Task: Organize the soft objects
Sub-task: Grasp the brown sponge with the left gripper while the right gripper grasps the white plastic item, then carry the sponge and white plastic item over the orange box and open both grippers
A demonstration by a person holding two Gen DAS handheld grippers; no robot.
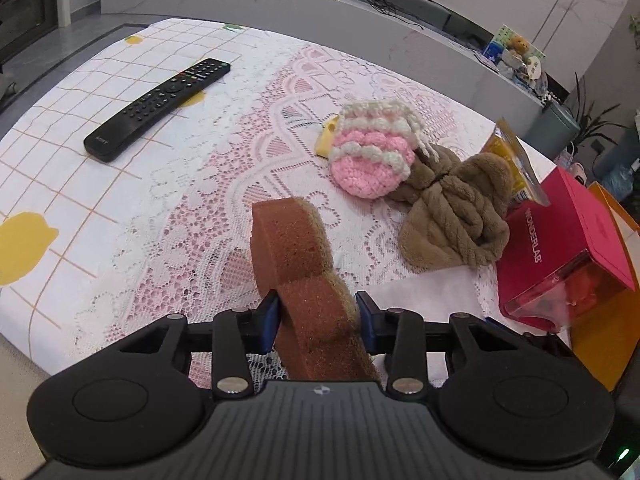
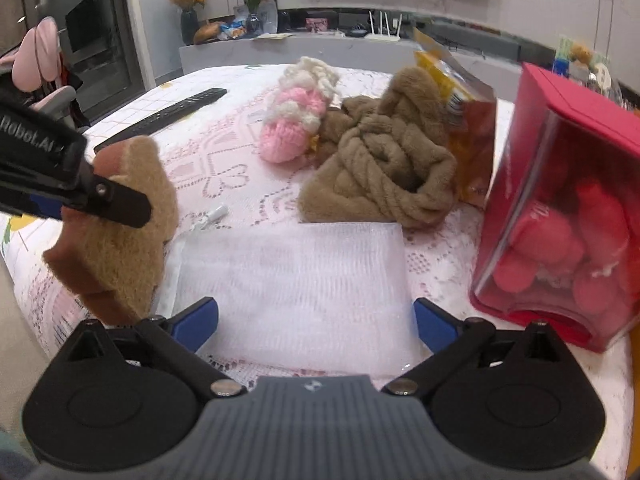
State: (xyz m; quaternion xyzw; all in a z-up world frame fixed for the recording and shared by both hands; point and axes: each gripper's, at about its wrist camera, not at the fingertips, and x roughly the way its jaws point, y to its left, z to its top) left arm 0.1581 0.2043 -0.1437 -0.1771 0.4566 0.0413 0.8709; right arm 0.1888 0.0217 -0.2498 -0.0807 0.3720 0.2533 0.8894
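Note:
My left gripper (image 1: 318, 322) is shut on a brown sponge (image 1: 298, 256) with a tan scouring side, held on edge above the lace tablecloth. In the right wrist view the same sponge (image 2: 120, 240) hangs at the left, clamped by the left gripper's fingers (image 2: 120, 202). My right gripper (image 2: 316, 320) stands wide open over a white mesh bag (image 2: 292, 288) lying flat on the cloth, with nothing pinched. A pink and white crocheted pouch (image 1: 372, 156) (image 2: 294, 120) and a tan plush braided headband (image 1: 452, 208) (image 2: 384, 168) lie further back.
A black remote (image 1: 160, 108) lies on the checked cloth at the left. A red box (image 1: 560, 248) (image 2: 560, 208) with pink sponges inside stands at the right, a yellow snack bag (image 2: 460, 112) behind the headband. A small white tube (image 2: 212, 216) lies by the mesh bag.

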